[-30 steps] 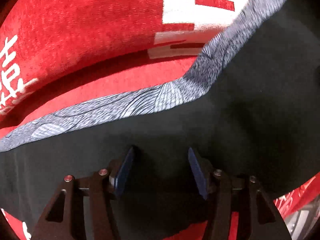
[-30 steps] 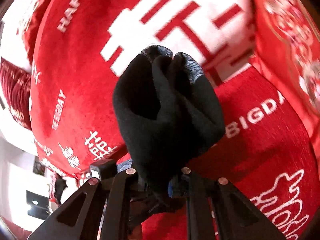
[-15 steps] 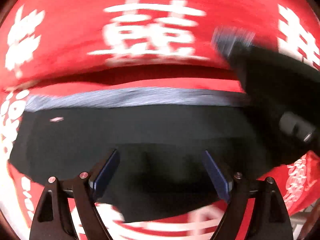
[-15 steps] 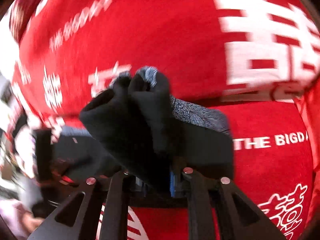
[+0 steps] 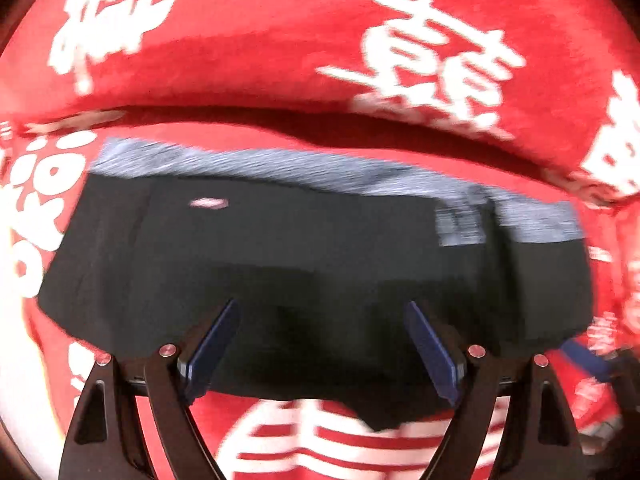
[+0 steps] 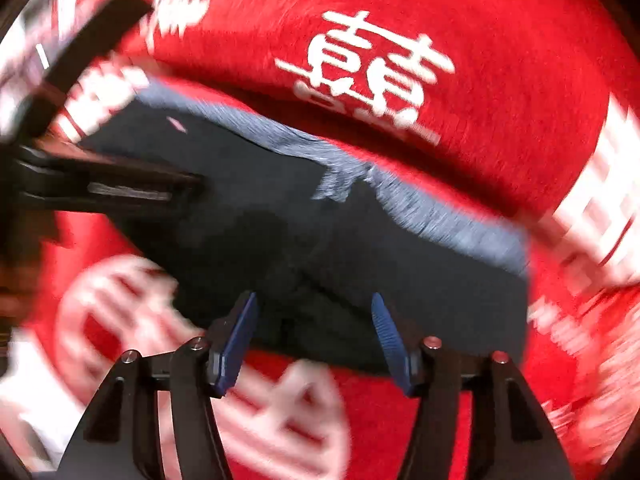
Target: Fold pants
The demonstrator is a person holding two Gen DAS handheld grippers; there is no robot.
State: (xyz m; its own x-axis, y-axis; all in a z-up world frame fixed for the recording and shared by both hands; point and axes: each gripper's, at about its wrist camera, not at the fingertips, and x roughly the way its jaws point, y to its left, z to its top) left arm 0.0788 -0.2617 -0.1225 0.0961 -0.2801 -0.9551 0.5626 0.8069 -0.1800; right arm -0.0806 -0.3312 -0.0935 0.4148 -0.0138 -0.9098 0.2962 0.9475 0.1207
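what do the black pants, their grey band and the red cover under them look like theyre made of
Black pants: soft matte knit, probably cotton or jersey; no shine, lying limp and flat. Grey band: seemingly a patterned elastic knit, though blur hides its weave. Red cover: plush, velvety pile with printed or woven white characters.

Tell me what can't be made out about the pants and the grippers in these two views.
- Left wrist view: the pants near hem sits behind the left gripper; blur smears the grey waistband.
- Right wrist view: blur hides the fold layers under the open right gripper; the frame edge crops the other gripper.
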